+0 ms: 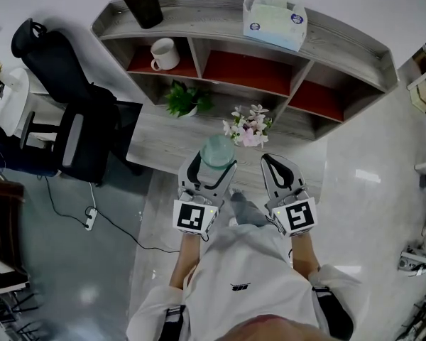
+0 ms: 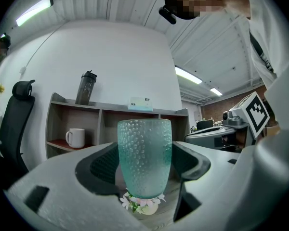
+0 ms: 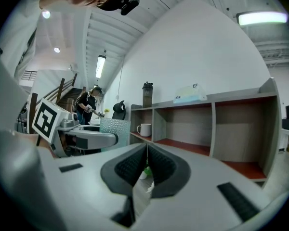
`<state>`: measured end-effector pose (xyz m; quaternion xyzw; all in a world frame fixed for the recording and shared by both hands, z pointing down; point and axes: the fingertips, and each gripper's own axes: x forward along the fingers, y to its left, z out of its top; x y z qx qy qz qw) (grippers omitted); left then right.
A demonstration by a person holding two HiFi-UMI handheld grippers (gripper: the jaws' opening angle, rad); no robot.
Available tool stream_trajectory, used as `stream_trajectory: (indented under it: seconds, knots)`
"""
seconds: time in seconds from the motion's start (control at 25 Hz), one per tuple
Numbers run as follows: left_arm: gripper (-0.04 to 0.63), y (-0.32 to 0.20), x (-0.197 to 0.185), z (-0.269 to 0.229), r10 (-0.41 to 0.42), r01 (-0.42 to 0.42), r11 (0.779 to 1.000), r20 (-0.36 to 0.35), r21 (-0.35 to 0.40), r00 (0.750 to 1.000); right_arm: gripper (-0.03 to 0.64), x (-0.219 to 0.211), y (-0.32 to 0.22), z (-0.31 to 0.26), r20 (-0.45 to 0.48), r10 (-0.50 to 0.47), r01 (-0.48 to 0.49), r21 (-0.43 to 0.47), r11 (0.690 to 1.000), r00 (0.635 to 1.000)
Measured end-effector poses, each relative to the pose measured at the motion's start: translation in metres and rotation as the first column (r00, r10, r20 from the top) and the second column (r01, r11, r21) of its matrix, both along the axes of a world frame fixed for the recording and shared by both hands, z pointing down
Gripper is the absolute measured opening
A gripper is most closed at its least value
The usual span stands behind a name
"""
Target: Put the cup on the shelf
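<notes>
Left gripper view: green dimpled cup point(image 2: 144, 158) upright, clamped between the jaws of my left gripper point(image 1: 210, 169), held in the air short of the shelf point(image 1: 355, 48). Right gripper point(image 1: 280, 170) pinched closed, empty. Pickup done, I judge; approach and set-down in a compartment are left.

T-shirt point(image 1: 243, 275): white, small dark chest logo | left gripper point(image 1: 214, 159), right gripper point(image 1: 273, 160): pale grey, black-lined jaws, black-white marker cubes point(image 1: 197, 217)

I get bright, even indoor light from long ceiling lamps point(image 2: 34, 11); one high above the shelf point(image 3: 213, 124) burns out white in the right gripper view. The pale floor point(image 1: 362, 183) right of the shelf carries soft glare. Both my gripper views bulge and blacken at the corners.
</notes>
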<state>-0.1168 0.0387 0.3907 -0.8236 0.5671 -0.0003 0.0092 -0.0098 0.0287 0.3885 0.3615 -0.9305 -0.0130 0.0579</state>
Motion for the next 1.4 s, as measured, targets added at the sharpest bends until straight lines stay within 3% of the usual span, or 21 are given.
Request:
stream_trajectory:
  seconds: [0.8, 1.4]
  knots:
    - [0.357, -0.096, 0.008, 0.017, 0.051, -0.052, 0.998, -0.028, -0.048, 0.998, 0.031, -0.005, -0.086, 0.022, -0.012, 0.049, -0.049, -0.046, 0.998, 0.999]
    - [0.357, -0.139, 0.012, 0.023, 0.069, -0.071, 0.995, -0.031, -0.074, 0.997, 0.031, -0.003, -0.124, 0.028, -0.018, 0.071, -0.072, -0.060, 0.996, 0.997]
